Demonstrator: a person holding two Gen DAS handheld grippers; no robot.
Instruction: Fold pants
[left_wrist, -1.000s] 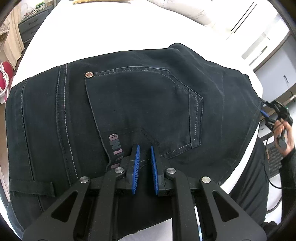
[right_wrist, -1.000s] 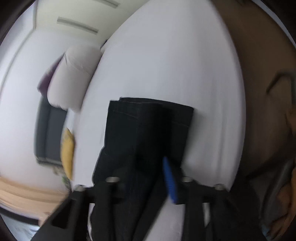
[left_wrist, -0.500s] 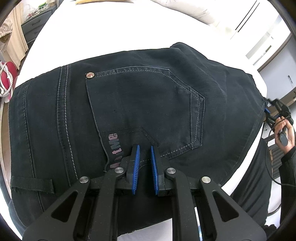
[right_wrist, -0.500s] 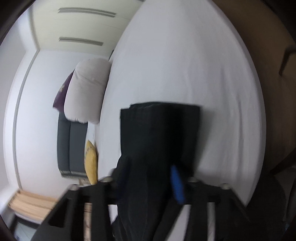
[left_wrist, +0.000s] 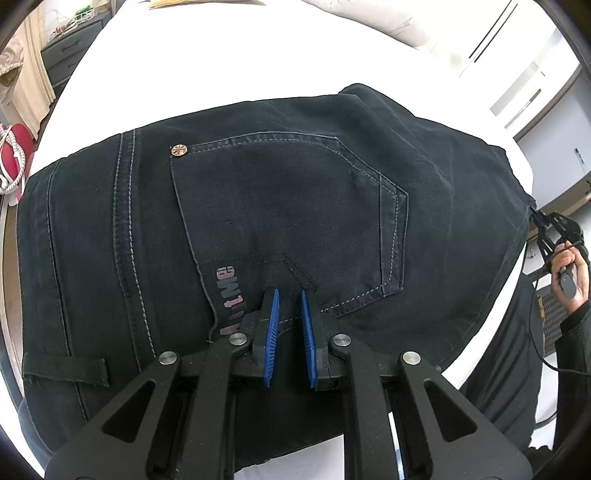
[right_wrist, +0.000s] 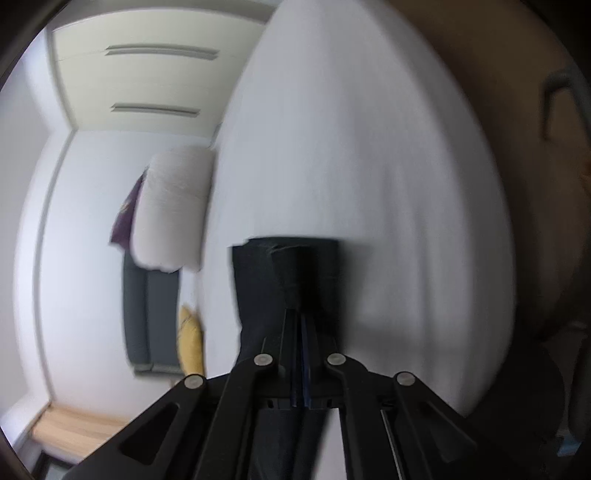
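Left wrist view is looking down over the left tongs (left_wrist: 288, 295), whose blue ribbed pads (left_wrist: 272, 325) are standing a narrow gap apart over the dark jeans (left_wrist: 295, 206); the tips are pressing into the denim just below the back pocket (left_wrist: 291, 206), but whether a fold is pinched between them I cannot tell. The jeans are lying spread on the white bed (left_wrist: 207, 62), waistband side toward the tongs, a belt loop (left_wrist: 66, 369) off to their left, a small metal rivet (left_wrist: 178, 150) ahead and to the left, and faded lettering (left_wrist: 231, 299) just beside the left pad. Far to the right, at the edge of the jeans, a person's hand (left_wrist: 569, 269) is gripping the handle of the right tongs (left_wrist: 535, 218), which are biting the cloth's edge.

Right wrist view, blurred, is showing those right tongs (right_wrist: 299, 314) having just been closing, jaws now together on a raised ridge of the jeans (right_wrist: 258, 288), which are stretching ahead of the tips across the white bed (right_wrist: 369, 147). A pale pillow (right_wrist: 173, 210) is sitting ahead to the left.
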